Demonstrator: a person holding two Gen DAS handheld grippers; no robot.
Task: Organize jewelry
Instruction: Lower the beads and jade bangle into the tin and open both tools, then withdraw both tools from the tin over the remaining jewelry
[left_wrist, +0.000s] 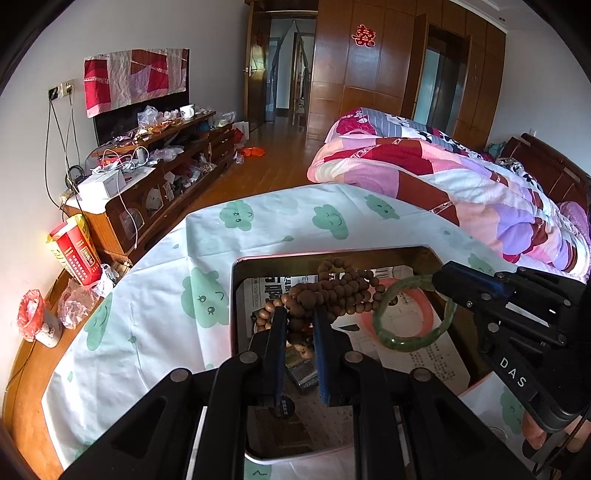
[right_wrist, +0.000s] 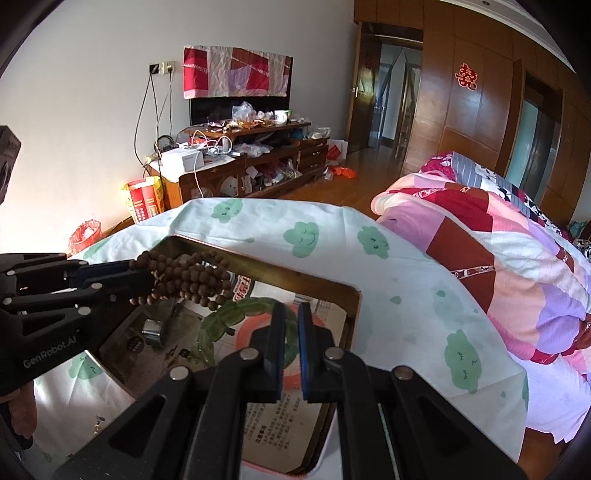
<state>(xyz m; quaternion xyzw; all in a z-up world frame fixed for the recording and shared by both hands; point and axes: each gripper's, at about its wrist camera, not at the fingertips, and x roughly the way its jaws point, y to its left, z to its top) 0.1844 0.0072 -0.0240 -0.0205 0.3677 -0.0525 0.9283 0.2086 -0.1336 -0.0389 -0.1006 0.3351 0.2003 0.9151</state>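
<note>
Left wrist view: the left tool (left_wrist: 300, 314) points down into an open metal tin (left_wrist: 236, 280) that sits on a table covered by a white cloth with green cloud faces (left_wrist: 155, 295). Its two blue-padded fingers (left_wrist: 320, 343) are drawn close and pinch a bundle of brown wooden prayer beads (left_wrist: 325, 291), which hangs in loops over the middle of the tin. From the right edge, the right tool (left_wrist: 448, 286) reaches in with its jaws nearly together, gripping a green jade bangle (left_wrist: 413, 314) by its rim; the bangle hangs just beside the beads, above the tin's paper lining. A pink ring (left_wrist: 428, 310) lies on that paper beneath the bangle. A bed with a pink and red patchwork quilt (left_wrist: 461, 177) stands beyond the table, and a cluttered wooden cabinet (left_wrist: 166, 162) runs along the left wall.

Right wrist view: the right tool (right_wrist: 291, 314) fills the lower centre, its fingers narrow and clamped on the green jade bangle (right_wrist: 221, 317), whose curve shows left of the fingers, over the tin (right_wrist: 354, 306). The left tool (right_wrist: 146, 275) comes in from the left edge, closed on the wooden prayer beads (right_wrist: 188, 275), which dangle above the tin's far corner. A small metal clasp-like object (right_wrist: 153, 330) lies inside the tin; I cannot tell what it is.
</note>
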